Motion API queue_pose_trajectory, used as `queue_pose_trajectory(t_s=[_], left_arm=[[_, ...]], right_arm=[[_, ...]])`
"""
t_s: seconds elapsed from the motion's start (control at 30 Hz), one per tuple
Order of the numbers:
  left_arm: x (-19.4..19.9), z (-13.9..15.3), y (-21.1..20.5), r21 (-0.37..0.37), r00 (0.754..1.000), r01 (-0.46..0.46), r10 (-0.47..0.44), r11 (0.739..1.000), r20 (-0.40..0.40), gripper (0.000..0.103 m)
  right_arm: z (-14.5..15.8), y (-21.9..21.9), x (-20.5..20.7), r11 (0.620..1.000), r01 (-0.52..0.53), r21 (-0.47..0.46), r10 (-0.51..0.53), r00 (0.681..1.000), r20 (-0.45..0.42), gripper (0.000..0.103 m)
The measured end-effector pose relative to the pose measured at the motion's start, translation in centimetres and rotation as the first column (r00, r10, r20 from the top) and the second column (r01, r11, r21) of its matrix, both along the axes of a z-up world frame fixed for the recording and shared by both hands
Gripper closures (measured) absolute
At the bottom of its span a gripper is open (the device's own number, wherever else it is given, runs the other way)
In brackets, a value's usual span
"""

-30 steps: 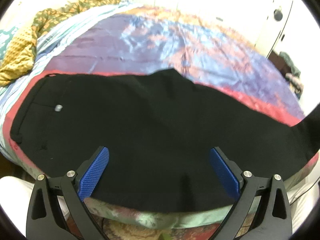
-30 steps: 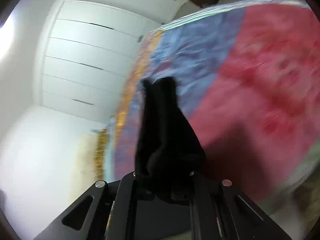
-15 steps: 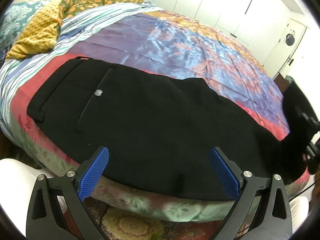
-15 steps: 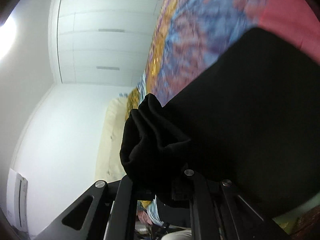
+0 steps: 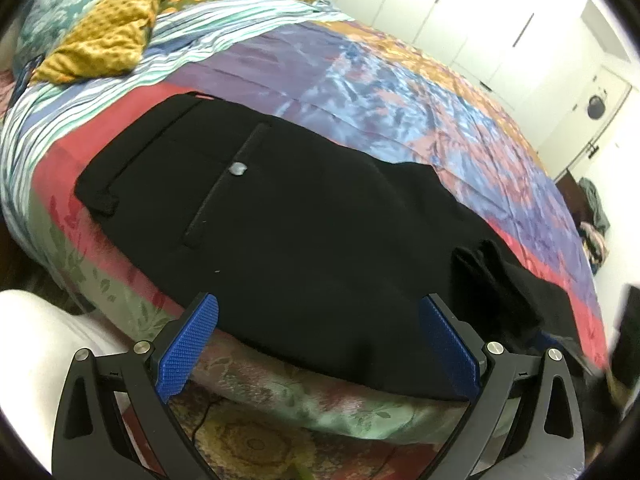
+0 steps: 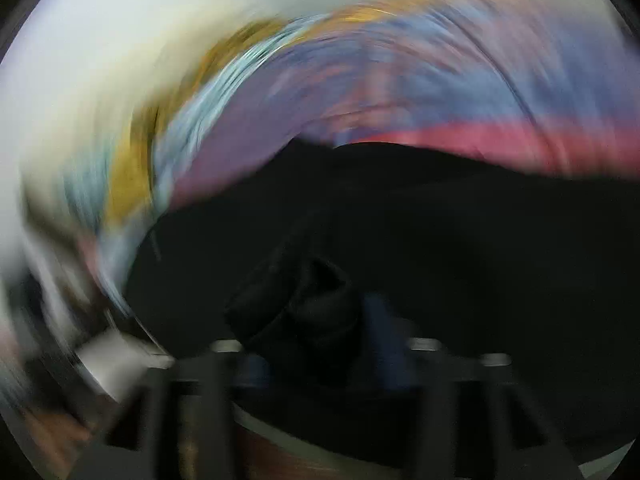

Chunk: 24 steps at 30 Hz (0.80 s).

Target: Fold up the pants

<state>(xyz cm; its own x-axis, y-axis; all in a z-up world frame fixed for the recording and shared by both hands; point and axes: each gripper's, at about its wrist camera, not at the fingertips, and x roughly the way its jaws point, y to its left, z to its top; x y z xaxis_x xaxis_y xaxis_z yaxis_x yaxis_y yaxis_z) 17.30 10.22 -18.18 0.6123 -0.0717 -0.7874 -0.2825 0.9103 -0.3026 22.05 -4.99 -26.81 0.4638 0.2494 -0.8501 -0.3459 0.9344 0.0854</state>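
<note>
Black pants [image 5: 304, 248] lie flat on the bed's near edge [image 5: 328, 404]. Left tool [image 5: 318, 354] gapes empty; right tool [image 6: 316, 364] pinches their bunched cloth, heavily blurred.

Black pants [image 5: 304, 216], grey button [image 5: 237, 168], purple-blue-red patchwork bedspread [image 5: 360, 80], mustard dotted cloth [image 5: 104, 40], blue fingers [image 5: 188, 346]
</note>
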Motion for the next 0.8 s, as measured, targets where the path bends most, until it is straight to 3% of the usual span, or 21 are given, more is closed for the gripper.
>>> queue_pose_trajectory(t_s=[0.03,0.07,0.13,0.2,0.27,0.43,0.57,0.8], left_arm=[[-0.1,0.0,0.1,0.000,1.000,-0.004,0.004,1.000,0.000,0.002],[-0.1,0.0,0.1,0.000,1.000,-0.005,0.005,1.000,0.001,0.002],[-0.1,0.0,0.0,-0.003,1.000,-0.002,0.002,1.000,0.005,0.002],[0.0,0.4,-0.6,-0.010,1.000,0.014,-0.014,1.000,0.016,0.002],[-0.1,1.0,-1.7,-0.005,0.998,0.054,-0.053,0.999,0.033,0.002],[-0.6,2.3,-5.1,0.022,0.983,0.174,-0.175,0.985,0.051,0.002],[-1.0,2.6,-7.2,0.019,0.971,0.232,-0.233,0.972,0.049,0.002],[-1.5,2.1,-8.7,0.055,0.965,0.260,-0.262,0.964,0.023,0.002]], right_arm=[[0.7,0.7,-1.2,0.996,-0.052,-0.067,0.056,0.996,0.064,0.013],[1.9,1.0,-3.0,0.987,-0.098,-0.124,0.115,0.984,0.139,0.012],[3.7,0.5,-5.1,0.978,-0.129,-0.166,0.164,0.962,0.219,0.007],[5.7,-1.1,-7.9,0.975,-0.110,-0.194,0.166,0.939,0.300,0.000],[6.9,-3.4,-9.4,0.975,-0.047,-0.219,0.126,0.924,0.361,0.000],[6.4,-9.6,-8.9,0.967,0.155,-0.203,-0.071,0.926,0.370,0.000],[6.9,-12.9,-8.3,0.959,0.268,-0.096,-0.222,0.915,0.337,0.000],[6.5,-11.1,-9.4,0.968,0.203,-0.144,-0.145,0.930,0.339,0.000]])
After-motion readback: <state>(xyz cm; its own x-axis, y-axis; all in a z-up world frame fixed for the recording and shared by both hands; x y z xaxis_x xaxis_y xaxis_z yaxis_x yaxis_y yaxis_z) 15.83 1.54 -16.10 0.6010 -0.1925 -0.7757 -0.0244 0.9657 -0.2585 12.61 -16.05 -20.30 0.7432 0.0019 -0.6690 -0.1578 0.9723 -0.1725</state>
